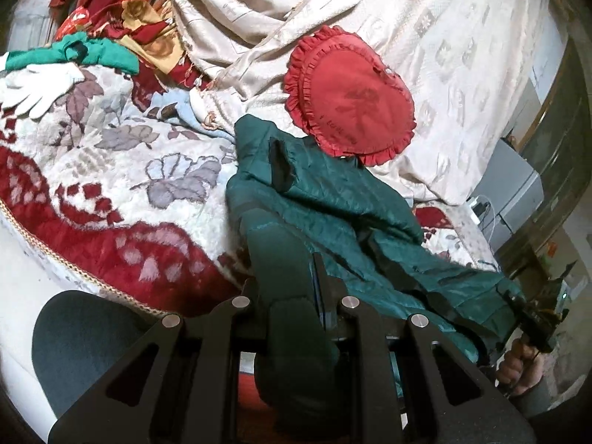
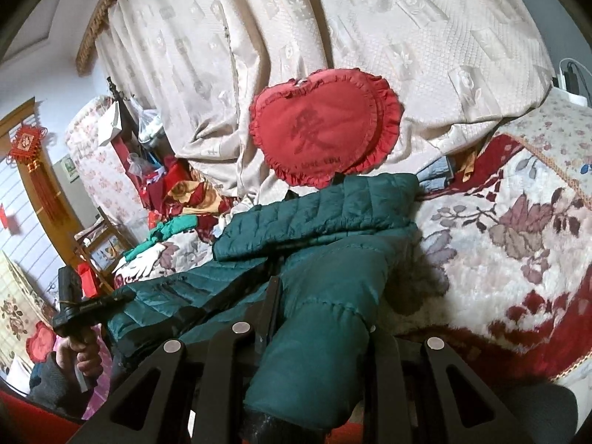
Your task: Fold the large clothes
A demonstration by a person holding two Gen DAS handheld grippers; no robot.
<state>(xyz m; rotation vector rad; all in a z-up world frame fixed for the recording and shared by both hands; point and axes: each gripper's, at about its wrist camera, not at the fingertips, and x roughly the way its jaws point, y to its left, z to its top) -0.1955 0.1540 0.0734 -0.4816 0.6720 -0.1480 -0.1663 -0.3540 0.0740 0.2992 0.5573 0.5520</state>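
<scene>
A: Nearest the lens, dark green quilted jacket point(image 1: 333, 199) fabric is seen pinched between the closed fingers of the left gripper point(image 1: 292, 296); a sleeve or hem end is bunched there. Left of the jacket, white gloves point(image 1: 33, 88) and a green garment point(image 1: 92, 53) are noted on the floral blanket point(image 1: 111, 170).

B: And to the right of the jacket?

A: The right gripper point(image 2: 318, 329) is likewise clamped shut on a padded end of the jacket. The rest of the jacket is draped over the blanket, its far edge just under the red heart cushion point(image 2: 325, 129). A hand point(image 1: 518, 370) is glimpsed on the right gripper's handle.

B: Step in hand?

A: Judged an early one: two ends are held up off the blanket, the body not yet squared. The next move would call for both ends to be carried together toward the cushion and laid flat without the cushion being dragged.

B: Anything unclear?

A: Fingertips are buried in fabric in both views, so the exact part gripped cannot be told. The jacket's far edge is hidden under the cushion. The cream bedspread point(image 2: 370, 37) is cut off at the frame edge.
</scene>
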